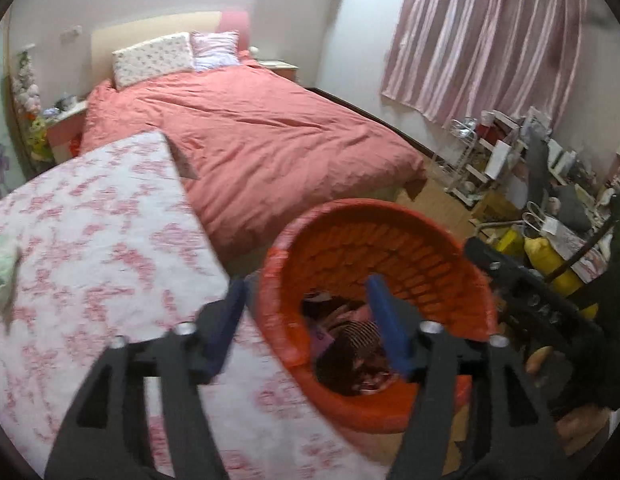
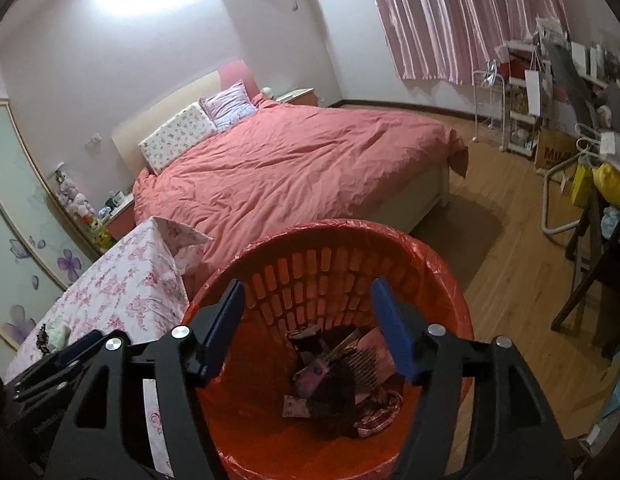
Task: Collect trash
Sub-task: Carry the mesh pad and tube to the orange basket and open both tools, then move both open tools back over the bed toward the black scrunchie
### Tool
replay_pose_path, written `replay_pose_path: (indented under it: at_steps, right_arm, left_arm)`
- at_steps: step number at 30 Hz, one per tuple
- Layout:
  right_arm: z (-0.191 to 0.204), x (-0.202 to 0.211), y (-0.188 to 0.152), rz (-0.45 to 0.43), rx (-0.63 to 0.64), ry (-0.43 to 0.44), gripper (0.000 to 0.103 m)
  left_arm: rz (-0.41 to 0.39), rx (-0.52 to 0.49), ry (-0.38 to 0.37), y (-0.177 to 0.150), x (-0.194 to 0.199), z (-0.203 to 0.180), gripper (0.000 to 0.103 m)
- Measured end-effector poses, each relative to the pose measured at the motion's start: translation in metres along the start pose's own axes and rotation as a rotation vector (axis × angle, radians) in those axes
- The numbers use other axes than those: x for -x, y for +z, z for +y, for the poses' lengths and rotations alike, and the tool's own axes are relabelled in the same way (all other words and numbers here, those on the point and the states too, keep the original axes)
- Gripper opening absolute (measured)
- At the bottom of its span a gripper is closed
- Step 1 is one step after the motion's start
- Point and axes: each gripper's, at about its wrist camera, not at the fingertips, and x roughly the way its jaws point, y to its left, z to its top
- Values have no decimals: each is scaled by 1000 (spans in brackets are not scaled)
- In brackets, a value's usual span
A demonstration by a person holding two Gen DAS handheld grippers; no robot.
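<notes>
- The right gripper (image 2: 308, 320) hangs directly over the orange bin (image 2: 438, 280), its blue fingers (image 2: 390, 332) spread wide with nothing between them.
- The bin is a slotted plastic basket lined with a thin red bag (image 2: 350, 226) folded over the rim.
- Straight below the right gripper, at the bottom of the bin, lies a heap of trash (image 2: 342, 384): dark crumpled pieces, a purple wrapper and a scrap of checked cloth.
- The left gripper (image 1: 306, 312) is also spread and holds nothing; one finger (image 1: 228, 320) sits above the table edge, the other over the bin's (image 1: 374, 240) mouth.
- To the left of both grippers stands a table under a pink floral cloth (image 1: 98, 240), touching or just beside the bin.
- At the far left of that cloth, well away from the left gripper, lies a pale crumpled item (image 1: 4, 276), partly cut off by the frame; what it is cannot be told.
- From the right wrist view the same pale item (image 2: 56, 334) sits near the left gripper's blue tip (image 2: 80, 346).
- Beyond the bin, ahead of both grippers, is a bed with a salmon duvet (image 2: 302, 164) and two pillows (image 2: 178, 134).
- Far right of the grippers, cluttered shelves (image 2: 522, 92) stand under pink curtains (image 2: 462, 16).
</notes>
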Motion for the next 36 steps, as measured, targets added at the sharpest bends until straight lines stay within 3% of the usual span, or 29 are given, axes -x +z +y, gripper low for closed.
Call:
replay_pose_path:
  at_steps: [5,8,14,28,33,36]
  right_arm:
    - [16,8,-5,-20,51,-56,90]
    - [30,8,-10,-11,105,-106,96]
    - [71,6,-26,48,237,-113,99]
    - [196,7,-73,113,485,47,99]
    - [236,-5,-85,161,487,131,99]
    - [256,-16,-89,214,473,197,99]
  left_arm:
    - [13,10,78,-11,18,32,99]
    - [37,40,143,-18,27,57,99]
    - [83,109,278,-38,49,116,99]
    - [92,248,682,-96,130,286,99]
    - [202,296,721,-113,148,337,99]
    - [210,341,721,-122,159,359,99]
